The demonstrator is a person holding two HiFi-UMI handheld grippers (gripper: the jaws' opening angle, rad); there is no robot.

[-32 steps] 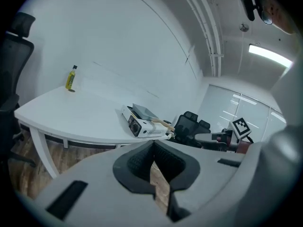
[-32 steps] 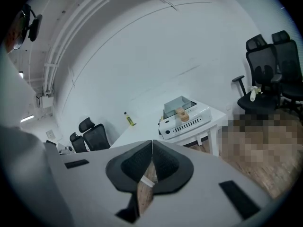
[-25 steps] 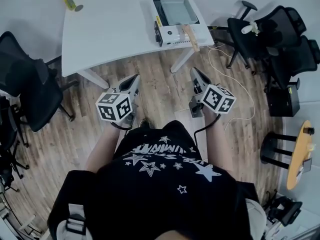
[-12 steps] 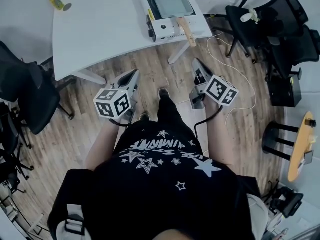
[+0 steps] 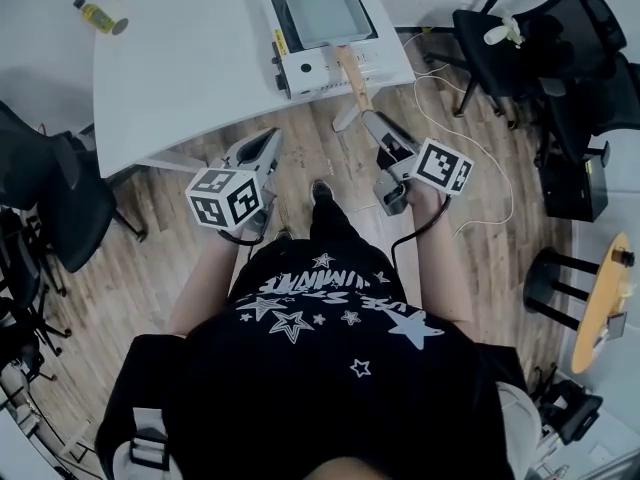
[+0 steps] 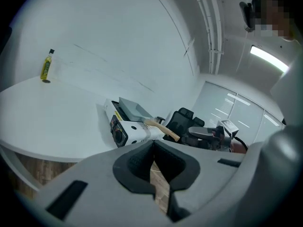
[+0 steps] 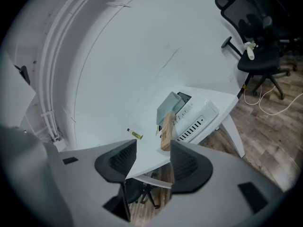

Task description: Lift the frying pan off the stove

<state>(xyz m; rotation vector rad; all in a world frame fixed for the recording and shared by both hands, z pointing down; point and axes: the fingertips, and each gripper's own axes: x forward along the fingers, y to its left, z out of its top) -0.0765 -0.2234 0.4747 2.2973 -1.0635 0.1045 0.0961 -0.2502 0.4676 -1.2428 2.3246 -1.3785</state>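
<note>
A grey rectangular frying pan [image 5: 322, 10] sits on a white portable stove [image 5: 310, 65] at the table's near edge. Its wooden handle [image 5: 352, 73] sticks out over the edge towards me. My right gripper [image 5: 372, 121] is held over the floor just short of the handle's tip, apart from it. Its jaws are opening with nothing between them. In the right gripper view [image 7: 149, 162] the handle [image 7: 166, 126] shows beyond the gap. My left gripper [image 5: 268, 144] is shut and empty, below the table edge left of the stove. Its view [image 6: 154, 167] shows the pan [image 6: 135, 110] ahead.
The white table [image 5: 190, 68] carries a small yellow bottle [image 5: 98, 13] at its far left. Black office chairs stand at the right [image 5: 520, 58] and left [image 5: 50, 178]. A white cable [image 5: 475, 173] lies on the wood floor. A round wooden stool [image 5: 603, 298] is far right.
The table and stove have come nearer as the person stepped forward. Both grippers have moved up towards the table edge, the right one towards the pan handle.
</note>
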